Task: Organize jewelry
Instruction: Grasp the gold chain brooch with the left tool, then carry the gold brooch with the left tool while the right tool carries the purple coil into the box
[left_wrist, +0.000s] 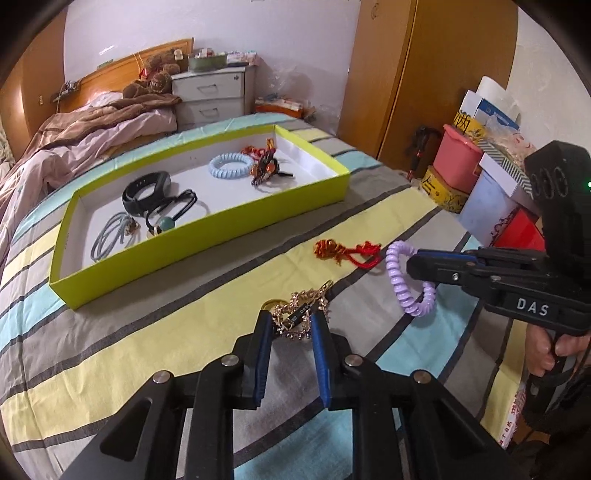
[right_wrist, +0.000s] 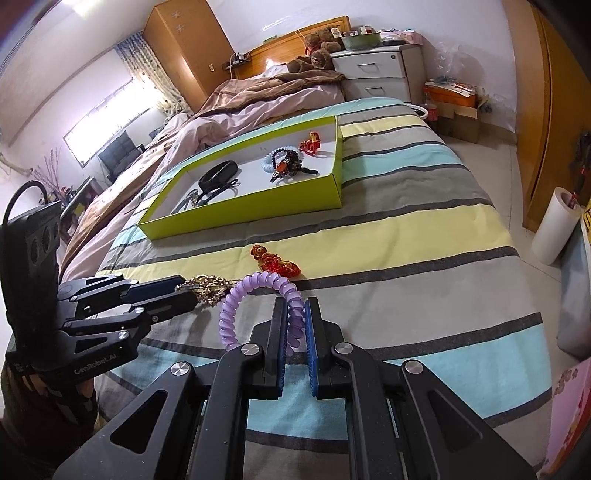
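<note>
Right gripper (right_wrist: 294, 314) is clamped on the purple coil (right_wrist: 255, 306), which hangs lifted off the striped bedspread (right_wrist: 406, 229). To its left, the left gripper (left_wrist: 290, 325) has its fingers spread around the gold chain (left_wrist: 301, 310) lying on the bedspread; whether they touch the chain I cannot tell. Just ahead of both grippers lies the red knot (left_wrist: 347, 253), apart from the coil. Farther ahead sits the green tray (left_wrist: 207, 229), holding a black band (left_wrist: 146, 192), a blue coil (left_wrist: 231, 165), a grey cord (left_wrist: 110, 236), a dark beaded piece (left_wrist: 267, 166) and a green bead (left_wrist: 166, 223).
</note>
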